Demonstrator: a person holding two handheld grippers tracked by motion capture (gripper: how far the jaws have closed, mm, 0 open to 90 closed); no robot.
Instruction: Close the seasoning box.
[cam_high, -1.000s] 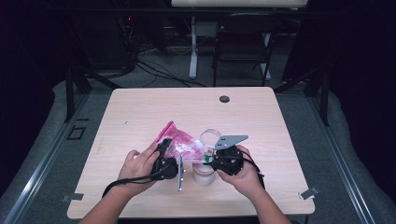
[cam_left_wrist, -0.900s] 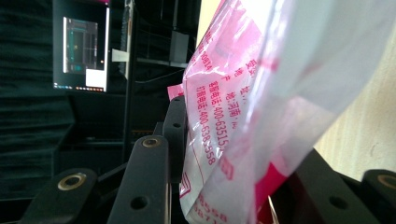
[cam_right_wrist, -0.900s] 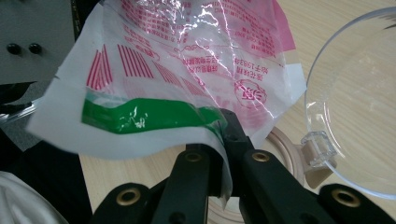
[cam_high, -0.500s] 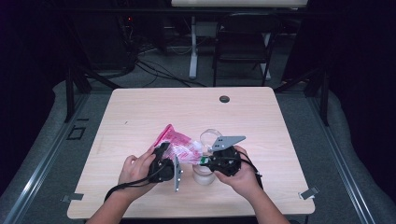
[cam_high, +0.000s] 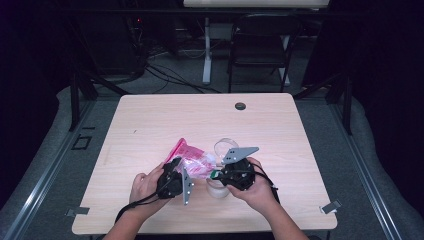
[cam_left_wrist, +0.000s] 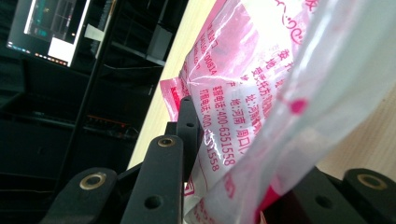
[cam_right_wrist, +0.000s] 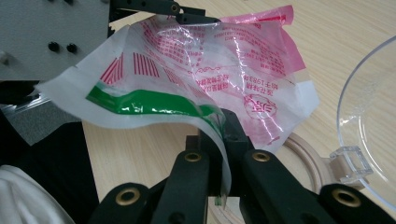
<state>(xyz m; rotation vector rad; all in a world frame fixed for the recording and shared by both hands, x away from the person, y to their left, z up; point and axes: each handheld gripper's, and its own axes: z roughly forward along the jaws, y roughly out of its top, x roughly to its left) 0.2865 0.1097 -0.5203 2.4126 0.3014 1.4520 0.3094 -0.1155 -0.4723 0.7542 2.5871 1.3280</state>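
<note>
Pink-printed plastic bag (cam_high: 192, 161) sits just below frame centre in the high view, held off the bench (cam_high: 150, 120) between both grippers. Left gripper (cam_high: 186, 184) comes in from lower left, right gripper (cam_high: 216, 174) from lower right.

Right gripper view: fingers (cam_right_wrist: 233, 135) together, clamped on the bag's white-and-green edge (film pinched flat between the pads). Rest of bag fans up and away toward top of frame, pink seam at the far end, so long axis runs roughly along the fingers' line, away from the camera.

Left gripper view: bag (cam_left_wrist: 261, 93) hangs between the fingers (cam_left_wrist: 187, 121); jaws have just been closing w/ the film between them. One finger lies against the pink printed face; can't tell if the pads are pressing yet, the far one is mostly hidden behind film.

Clear lid or dish (cam_right_wrist: 369, 126) rests on the bench at right of the right gripper view, near the bag but not touching it.

Judgement: opening or tearing the bag is in hand. Key relation: both grips on opposite ends, bag stretched between, so any pull works across its length. Left gripper needs a firm bite first.
</note>
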